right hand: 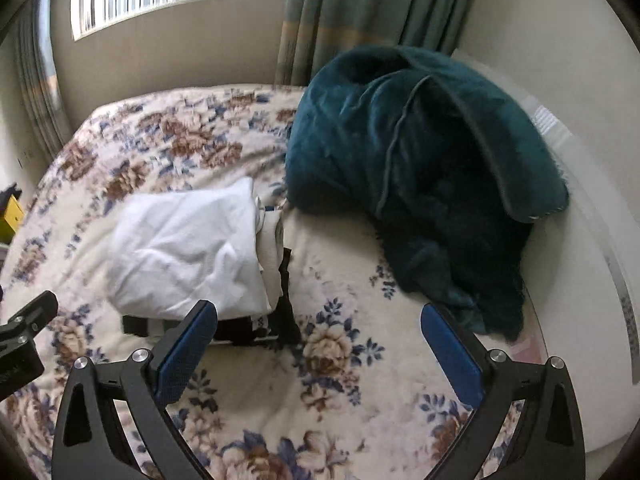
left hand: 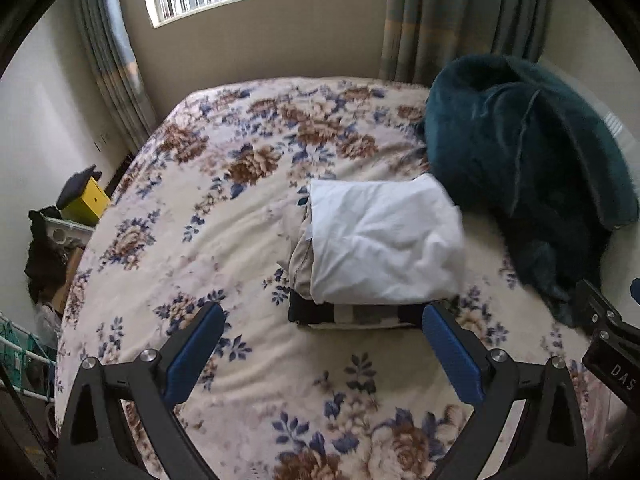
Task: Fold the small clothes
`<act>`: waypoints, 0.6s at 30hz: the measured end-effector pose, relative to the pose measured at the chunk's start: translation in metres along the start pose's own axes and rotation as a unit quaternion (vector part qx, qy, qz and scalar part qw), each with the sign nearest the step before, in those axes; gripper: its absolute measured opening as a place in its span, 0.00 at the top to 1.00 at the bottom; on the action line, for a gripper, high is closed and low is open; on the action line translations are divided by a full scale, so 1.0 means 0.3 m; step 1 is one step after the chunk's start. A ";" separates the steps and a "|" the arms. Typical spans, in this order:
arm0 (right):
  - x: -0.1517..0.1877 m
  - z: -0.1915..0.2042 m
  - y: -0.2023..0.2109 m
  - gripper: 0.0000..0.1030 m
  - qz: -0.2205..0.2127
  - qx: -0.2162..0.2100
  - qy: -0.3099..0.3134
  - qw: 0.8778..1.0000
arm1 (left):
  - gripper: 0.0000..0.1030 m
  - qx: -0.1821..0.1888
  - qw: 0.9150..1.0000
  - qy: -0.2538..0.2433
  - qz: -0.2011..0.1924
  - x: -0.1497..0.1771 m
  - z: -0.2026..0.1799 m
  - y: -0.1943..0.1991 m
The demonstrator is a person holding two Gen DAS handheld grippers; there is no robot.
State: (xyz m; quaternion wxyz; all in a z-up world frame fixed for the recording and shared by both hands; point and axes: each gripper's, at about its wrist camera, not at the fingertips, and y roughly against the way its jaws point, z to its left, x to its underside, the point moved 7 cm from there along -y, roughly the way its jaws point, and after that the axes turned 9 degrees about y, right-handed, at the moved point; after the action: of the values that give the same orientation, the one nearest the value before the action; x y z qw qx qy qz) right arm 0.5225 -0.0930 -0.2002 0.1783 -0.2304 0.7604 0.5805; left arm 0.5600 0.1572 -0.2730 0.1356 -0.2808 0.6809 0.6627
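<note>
A folded white garment (left hand: 384,240) lies on top of a small stack on the floral bed; it also shows in the right wrist view (right hand: 184,248). Under it are a beige folded piece (left hand: 300,252) and a black-and-white striped piece (left hand: 360,314). My left gripper (left hand: 324,320) is open and empty, just in front of the stack, with its right finger pad (left hand: 450,356) near the stack's front corner. My right gripper (right hand: 320,320) is open and empty, in front of the stack's right side. Its left finger pad (right hand: 184,352) overlaps the stack's front edge.
A dark teal fleece blanket (left hand: 528,168) is heaped at the right of the bed (left hand: 200,240), close behind the stack; it also shows in the right wrist view (right hand: 420,184). A yellow box (left hand: 86,200) and clutter sit off the bed's left edge. Wall, window and curtains stand behind.
</note>
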 end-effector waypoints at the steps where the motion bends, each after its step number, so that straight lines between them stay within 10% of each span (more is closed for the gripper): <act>1: 0.005 -0.015 0.050 0.00 -0.006 -0.001 -0.004 1.000 | 0.02 0.000 1.000 0.000 -0.008 0.006 -0.001 0.053; 18: 0.175 -0.239 1.002 0.00 -0.120 -0.027 -0.009 0.992 | 0.02 0.018 0.994 0.020 -0.101 0.164 0.036 0.815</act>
State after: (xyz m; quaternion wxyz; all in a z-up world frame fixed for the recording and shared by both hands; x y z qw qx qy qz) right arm 0.3110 -0.1036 0.0309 0.2476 -0.3197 0.7095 0.5771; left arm 0.3810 0.1490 -0.0992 0.1936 -0.3591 0.6633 0.6274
